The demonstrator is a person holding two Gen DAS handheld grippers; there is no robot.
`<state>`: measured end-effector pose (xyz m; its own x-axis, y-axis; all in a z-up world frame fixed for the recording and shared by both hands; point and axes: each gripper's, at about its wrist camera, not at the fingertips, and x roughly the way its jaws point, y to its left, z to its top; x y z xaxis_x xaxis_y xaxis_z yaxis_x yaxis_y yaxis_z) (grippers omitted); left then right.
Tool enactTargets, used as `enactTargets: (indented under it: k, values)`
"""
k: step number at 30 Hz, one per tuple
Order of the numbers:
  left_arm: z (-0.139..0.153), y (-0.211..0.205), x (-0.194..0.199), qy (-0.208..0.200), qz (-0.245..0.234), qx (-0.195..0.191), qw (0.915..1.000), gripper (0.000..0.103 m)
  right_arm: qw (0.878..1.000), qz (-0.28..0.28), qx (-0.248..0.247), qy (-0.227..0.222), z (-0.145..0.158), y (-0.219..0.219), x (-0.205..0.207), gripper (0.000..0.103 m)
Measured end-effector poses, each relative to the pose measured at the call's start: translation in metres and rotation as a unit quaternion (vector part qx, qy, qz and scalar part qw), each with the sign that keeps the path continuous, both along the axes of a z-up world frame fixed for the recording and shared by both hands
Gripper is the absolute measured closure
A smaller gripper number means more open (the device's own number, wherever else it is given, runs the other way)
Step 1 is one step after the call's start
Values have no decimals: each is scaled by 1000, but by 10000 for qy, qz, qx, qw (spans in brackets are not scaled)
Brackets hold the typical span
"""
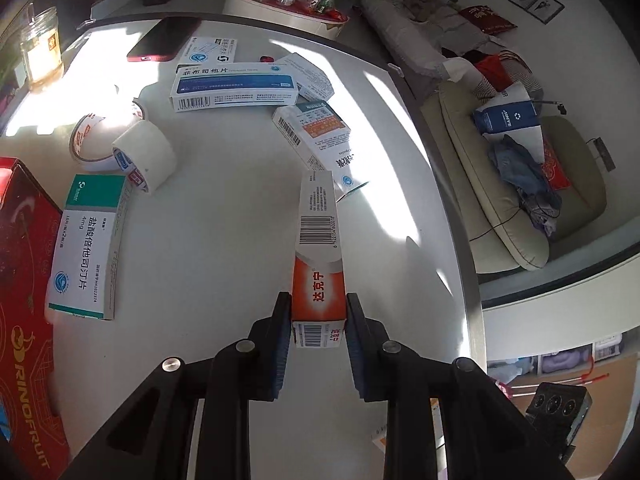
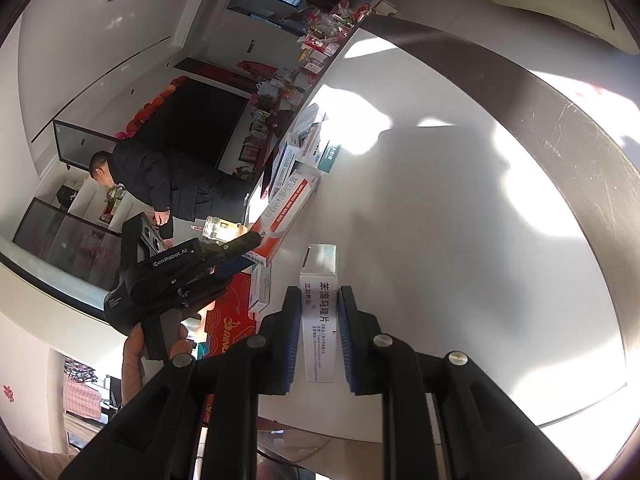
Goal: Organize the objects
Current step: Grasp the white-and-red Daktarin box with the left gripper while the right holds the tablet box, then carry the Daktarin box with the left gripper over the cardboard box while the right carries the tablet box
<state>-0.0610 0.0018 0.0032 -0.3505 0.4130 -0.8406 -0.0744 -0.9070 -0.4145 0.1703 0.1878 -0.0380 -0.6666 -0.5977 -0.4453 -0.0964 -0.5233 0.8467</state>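
Note:
My left gripper [image 1: 318, 304] is shut on an orange and white medicine box [image 1: 318, 256], held lengthwise above the white table [image 1: 224, 220]. My right gripper [image 2: 319, 300] is shut on a white medicine box with black lettering [image 2: 320, 312]. Loose boxes lie on the table: a green and white one [image 1: 90, 248] at the left, a blue and white one [image 1: 236, 88] at the back, and an orange-labelled one [image 1: 320, 140] just beyond the held box. In the right wrist view the left gripper [image 2: 240, 248] with the orange box [image 2: 288, 212] shows at the left.
Two tape rolls [image 1: 124, 148] sit at the left. A red fruit box [image 1: 24, 300] stands at the left edge. A red phone [image 1: 164, 40] and a glass jar [image 1: 42, 48] are at the back. The table's right edge [image 1: 452, 220] drops to a sofa [image 1: 500, 184].

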Motion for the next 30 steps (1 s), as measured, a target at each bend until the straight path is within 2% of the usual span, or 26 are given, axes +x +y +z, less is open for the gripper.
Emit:
enactTargets:
  k: [4,8,11,15,18,22,26,30]
  values:
    - [15,-13,19,141,73,265,9995,76,9999,99,-6,48,6,-9,2,85]
    - [48,-38,48,542,231,600,9965,76,9996,254,124,68,14,-22,0,85]
    - [72,-59,67,746,331,690,9943,76,9993,276,247,80,21,-35,-3,85]
    - [105,-88,93,1096,387,496,9920,76,9992,88,355,160,36,-51,-10,85]
    - [127,-109,115,1323,436,376,9895,76,9972,-116,669,300,52,-68,-13,85]
    - [152,-134,145,1634,558,248,9847,76,9975,-189,599,324,60,-88,-20,85]
    - [166,-155,167,1818,734,121,9805,76,9988,-50,420,258,65,-110,-29,85]
    - [173,-175,185,1964,935,130,9760,76,9981,127,492,341,77,-128,-33,85]
